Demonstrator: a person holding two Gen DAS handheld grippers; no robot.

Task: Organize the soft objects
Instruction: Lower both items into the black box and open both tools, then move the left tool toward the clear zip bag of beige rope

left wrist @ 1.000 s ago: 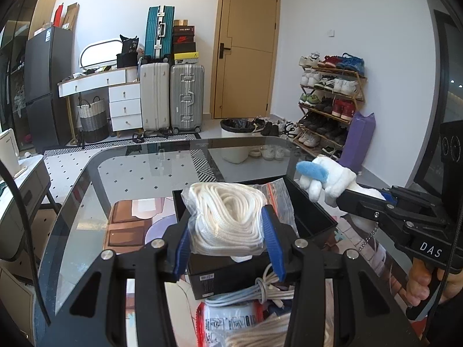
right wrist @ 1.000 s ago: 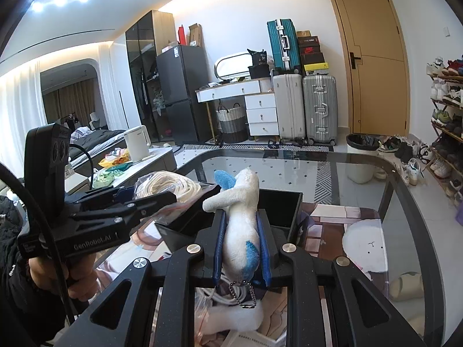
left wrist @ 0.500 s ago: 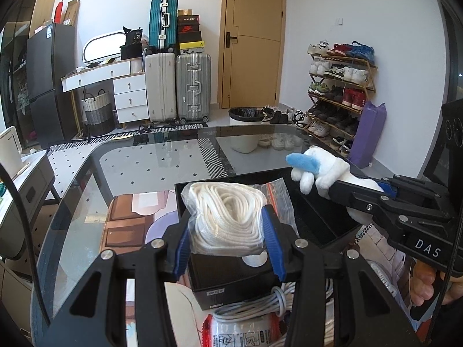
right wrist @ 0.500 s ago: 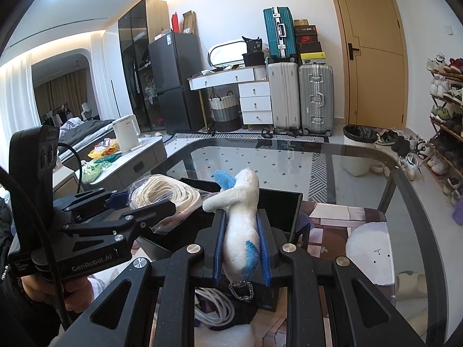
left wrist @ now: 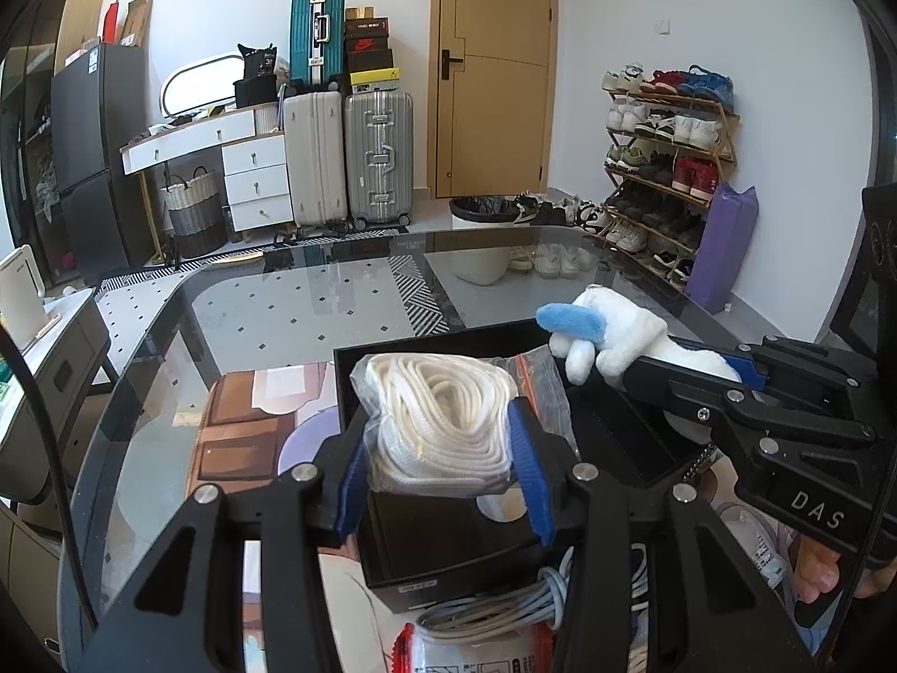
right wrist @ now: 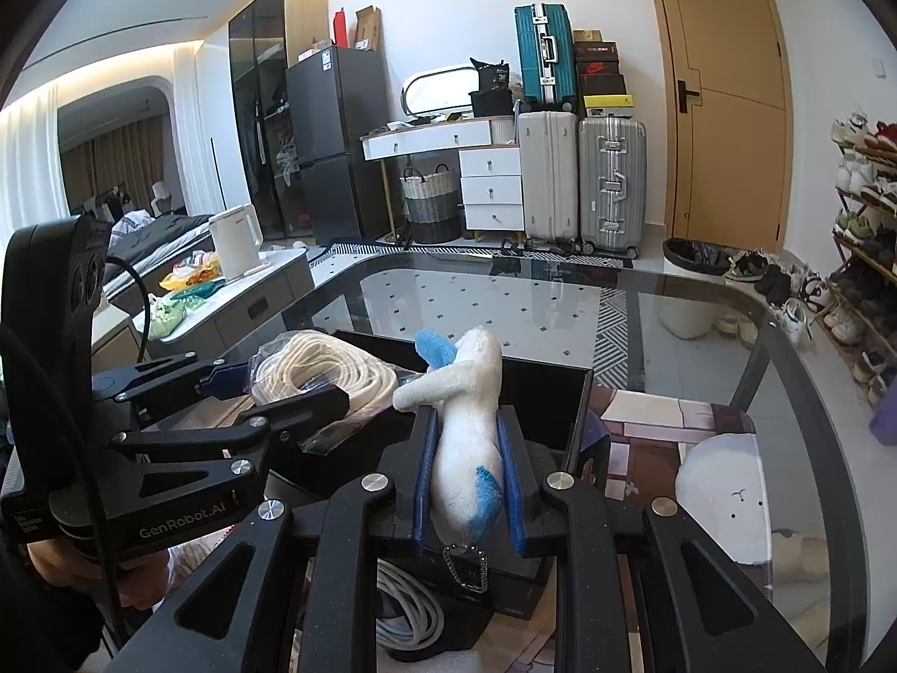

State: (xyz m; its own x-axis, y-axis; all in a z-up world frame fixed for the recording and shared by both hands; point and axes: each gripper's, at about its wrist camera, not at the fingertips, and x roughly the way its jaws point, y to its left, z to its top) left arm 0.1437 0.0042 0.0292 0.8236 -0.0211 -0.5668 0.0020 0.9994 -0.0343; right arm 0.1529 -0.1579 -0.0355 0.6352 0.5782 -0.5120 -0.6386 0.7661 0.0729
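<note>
My left gripper [left wrist: 443, 465] is shut on a clear bag of coiled white rope [left wrist: 443, 426], held just above the near part of an open black box [left wrist: 633, 437] on the glass table. The same rope bag [right wrist: 314, 370] shows at the left of the right wrist view. My right gripper [right wrist: 468, 476] is shut on a white plush toy with blue patches [right wrist: 468, 432], its small chain hanging below. In the left wrist view that plush toy [left wrist: 605, 336] pokes over the box's right side. Both loads hang over the black box [right wrist: 549, 398].
A coil of grey cable [left wrist: 504, 611] and a red-and-white packet [left wrist: 471, 650] lie in front of the box. The glass table [left wrist: 314, 308] stretches ahead. A white round cushion [right wrist: 723, 505] shows under the glass at right. Suitcases, drawers and a shoe rack line the far walls.
Both grippers have moved forward and slightly down with their loads, so the black box now sits closer beneath them. Neither grip has changed.
</note>
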